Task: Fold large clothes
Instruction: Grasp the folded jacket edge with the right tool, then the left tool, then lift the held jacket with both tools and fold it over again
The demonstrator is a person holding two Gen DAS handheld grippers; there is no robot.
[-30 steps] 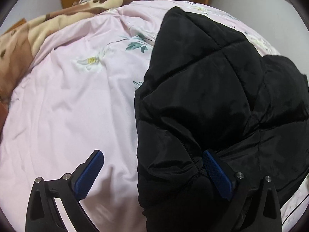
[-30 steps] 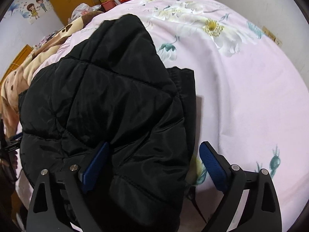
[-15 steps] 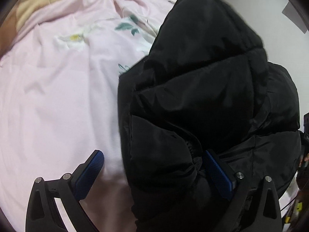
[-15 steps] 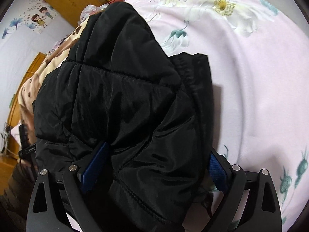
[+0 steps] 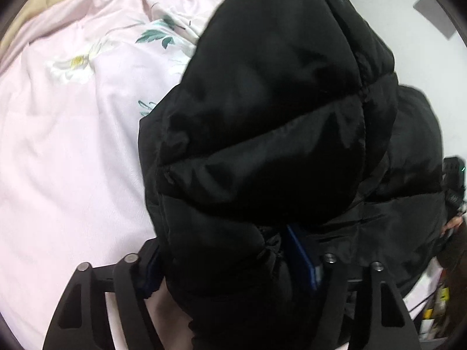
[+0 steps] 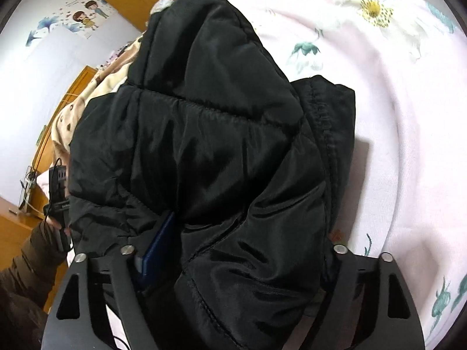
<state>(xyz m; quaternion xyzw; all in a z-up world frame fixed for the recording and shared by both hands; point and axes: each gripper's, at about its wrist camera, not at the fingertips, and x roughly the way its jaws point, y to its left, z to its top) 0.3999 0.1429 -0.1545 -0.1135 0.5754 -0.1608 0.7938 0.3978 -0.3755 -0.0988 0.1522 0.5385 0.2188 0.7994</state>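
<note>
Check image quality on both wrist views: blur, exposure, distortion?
Left wrist view: black jacket soft with slight motion blur, quilting barely readable; pink sheet evenly lit. Right wrist view: sharper, jacket stitching crisp, soft shadow on the sheet beside its edge. Both views: strong fisheye curvature, dark vignette corners, no glare.

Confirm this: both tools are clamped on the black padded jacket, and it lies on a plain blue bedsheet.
Not quite. The left tool and right tool do clamp the black padded jacket, but the bedsheet is pale pink with printed flowers, not plain blue. The right wrist view shows it best.
</note>
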